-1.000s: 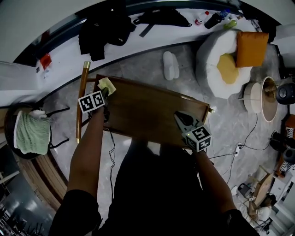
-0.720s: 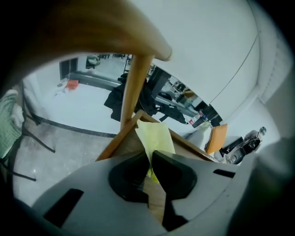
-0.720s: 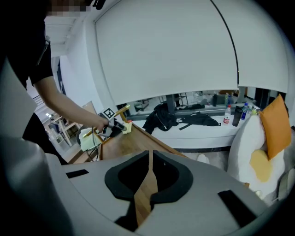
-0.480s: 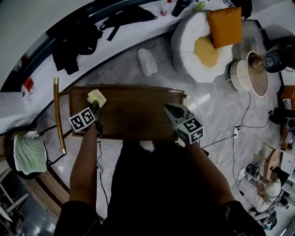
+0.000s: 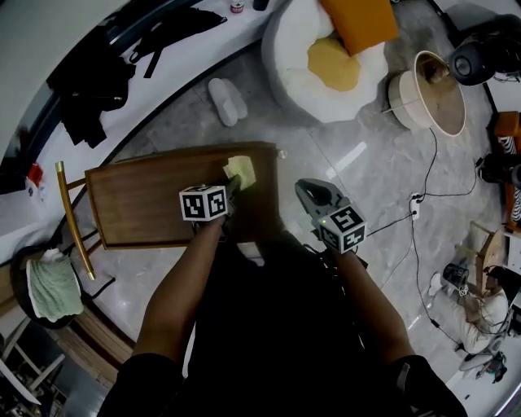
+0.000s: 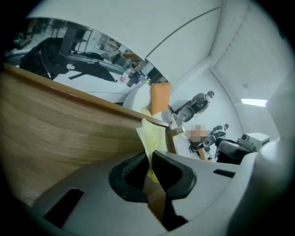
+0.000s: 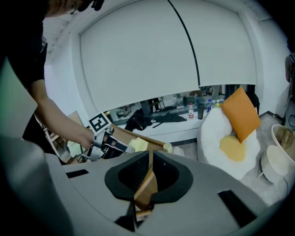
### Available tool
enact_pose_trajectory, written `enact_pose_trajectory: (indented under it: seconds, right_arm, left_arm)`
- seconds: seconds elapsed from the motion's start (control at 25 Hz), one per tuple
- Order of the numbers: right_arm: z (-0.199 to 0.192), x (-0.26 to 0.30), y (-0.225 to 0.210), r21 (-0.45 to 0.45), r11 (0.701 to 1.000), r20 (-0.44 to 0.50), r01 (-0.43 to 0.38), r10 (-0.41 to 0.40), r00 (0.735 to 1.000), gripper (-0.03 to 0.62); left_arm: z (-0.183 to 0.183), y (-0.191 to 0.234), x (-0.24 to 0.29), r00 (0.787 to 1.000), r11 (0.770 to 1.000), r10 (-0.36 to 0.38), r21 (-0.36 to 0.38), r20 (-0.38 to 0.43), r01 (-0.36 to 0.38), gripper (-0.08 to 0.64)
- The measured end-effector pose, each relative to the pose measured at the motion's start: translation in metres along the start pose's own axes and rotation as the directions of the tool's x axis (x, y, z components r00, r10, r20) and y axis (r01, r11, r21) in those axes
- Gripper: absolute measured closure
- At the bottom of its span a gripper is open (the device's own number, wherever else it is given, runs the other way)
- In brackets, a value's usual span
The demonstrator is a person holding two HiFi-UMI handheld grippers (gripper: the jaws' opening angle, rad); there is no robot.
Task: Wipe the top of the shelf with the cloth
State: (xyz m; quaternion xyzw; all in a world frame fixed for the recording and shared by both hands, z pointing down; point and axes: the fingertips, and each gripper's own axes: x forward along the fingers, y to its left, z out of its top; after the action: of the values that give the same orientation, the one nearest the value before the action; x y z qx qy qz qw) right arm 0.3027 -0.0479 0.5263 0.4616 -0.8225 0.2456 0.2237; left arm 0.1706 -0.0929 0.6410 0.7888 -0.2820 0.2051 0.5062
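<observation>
The brown wooden shelf top lies below me in the head view. A small pale yellow cloth rests on it near its far right corner. My left gripper is shut on that cloth, and its marker cube sits over the shelf's right part. In the left gripper view the cloth stands pinched between the jaws, pressed on the wood beside the shelf's edge. My right gripper hangs just off the shelf's right end, jaws together with nothing in them. The right gripper view looks past its jaws at the cloth.
A white beanbag with an orange cushion lies beyond the shelf, a white slipper beside it. A round lamp shade and floor cables are on the right. A gold rail and green towel are left.
My left gripper has dragged the cloth across the shelf top from its left end to its right end. The right gripper has ended up just past the shelf's right edge.
</observation>
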Motion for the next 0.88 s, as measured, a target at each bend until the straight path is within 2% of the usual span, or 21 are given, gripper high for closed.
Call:
enact_pose_trajectory:
  seconds: [0.08, 0.2, 0.44, 0.88]
  right_arm:
    - [-0.012, -0.01, -0.008, 0.021, 1.0, -0.003, 0.004, -0.004, 1.0, 0.563]
    - [-0.026, -0.021, -0.018, 0.034, 0.999, -0.012, 0.001, -0.001, 1.0, 0.563]
    - [-0.034, -0.028, -0.021, 0.03, 0.999, -0.02, -0.033, 0.033, 0.999, 0.563]
    - [-0.005, 0.01, 0.02, -0.014, 0.996, -0.02, -0.091, 0.091, 0.996, 0.563]
  left_arm:
    - [-0.006, -0.022, 0.021, 0.999, 0.999, -0.027, 0.034, -0.04, 0.028, 0.531]
    - [-0.014, -0.034, 0.043, 0.996, 0.997, -0.006, 0.08, -0.094, 0.014, 0.531]
    - [-0.016, -0.034, 0.048, 0.994, 0.993, 0.026, 0.115, -0.109, -0.013, 0.531]
    - [-0.03, -0.015, 0.027, 0.988, 0.989, 0.025, 0.148, -0.153, -0.002, 0.531]
